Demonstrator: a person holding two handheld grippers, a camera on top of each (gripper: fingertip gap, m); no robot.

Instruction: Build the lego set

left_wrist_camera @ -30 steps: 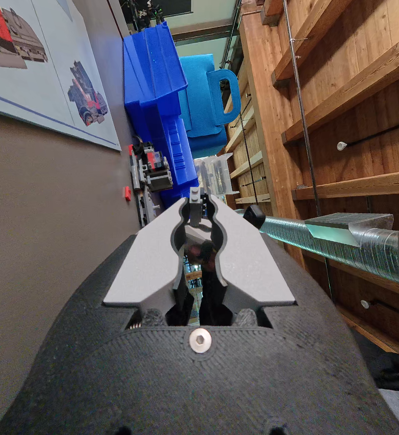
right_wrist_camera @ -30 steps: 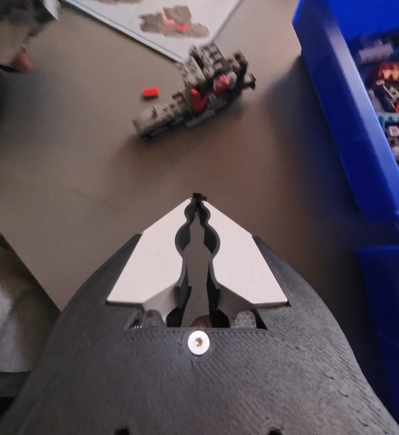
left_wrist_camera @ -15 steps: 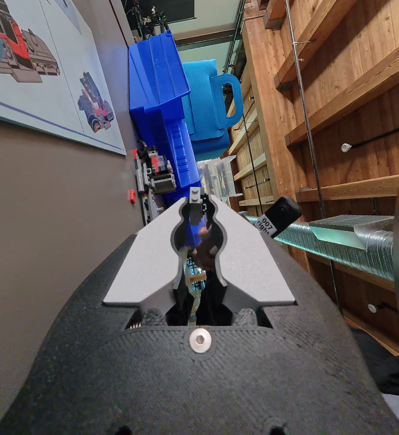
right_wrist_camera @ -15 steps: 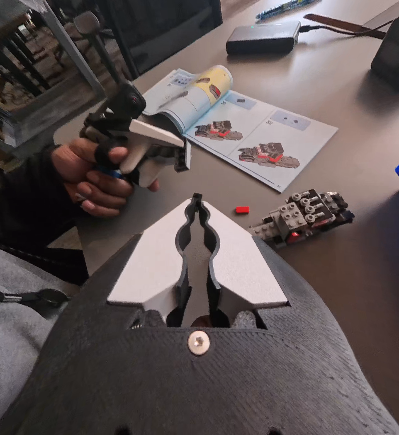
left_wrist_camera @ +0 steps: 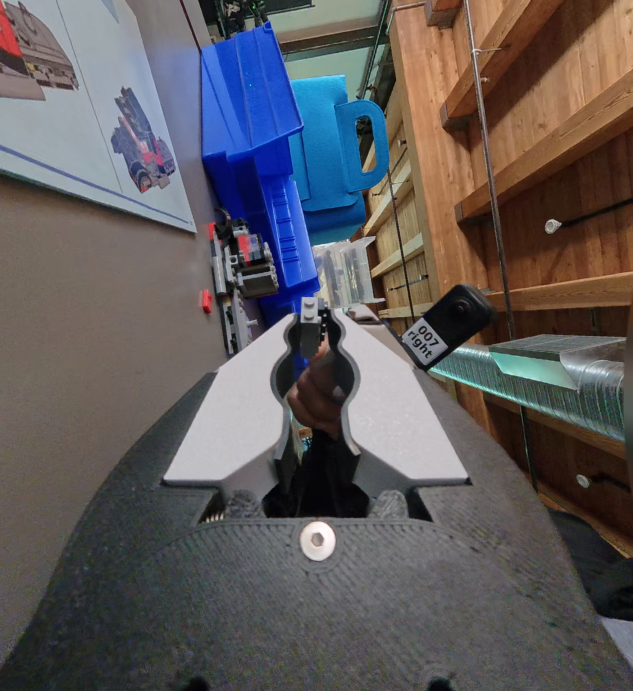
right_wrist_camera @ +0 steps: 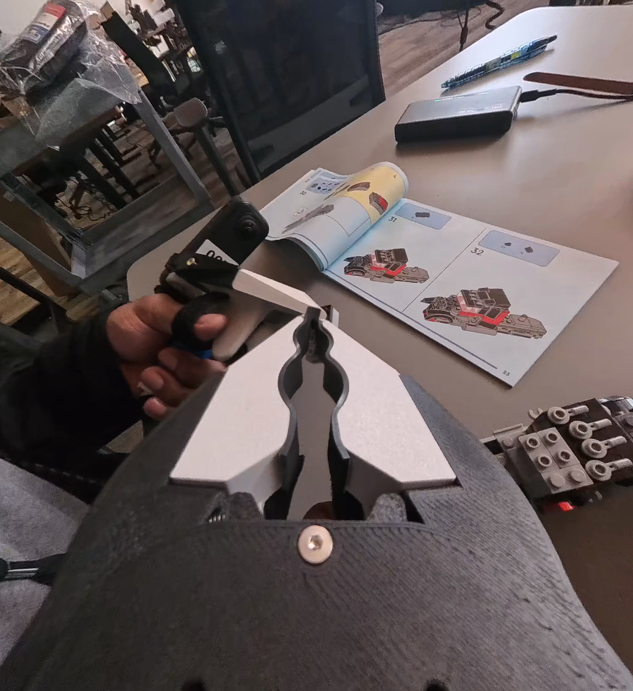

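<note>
The lego model (right_wrist_camera: 584,448), a dark vehicle of black, grey and red bricks, lies on the brown table (right_wrist_camera: 531,179) at the right edge of the right wrist view, just beside the black body of the right gripper. In the left wrist view the same model (left_wrist_camera: 242,269) is in the middle of the frame, next to a big blue bin (left_wrist_camera: 251,149), with one small red brick (left_wrist_camera: 206,300) apart from it on the table.

An open instruction booklet (right_wrist_camera: 438,269) lies in the centre right of the right wrist view, above the model. Behind it, in the upper right, are a black power bank (right_wrist_camera: 457,117) and a blue pen (right_wrist_camera: 498,61).

The left gripper (left_wrist_camera: 313,325) is closed on a small grey lego piece (left_wrist_camera: 308,329), which has some small black part on its right side; the piece stands between the two tips. In the right wrist view a hand (right_wrist_camera: 158,351) holds this gripper at the middle left, and its tips come very near to the tips of the right gripper (right_wrist_camera: 312,329).

The right gripper has its fingers almost together, with a narrow gap. Something small and dark is at the tips, but I cannot tell if it is gripped.
</note>
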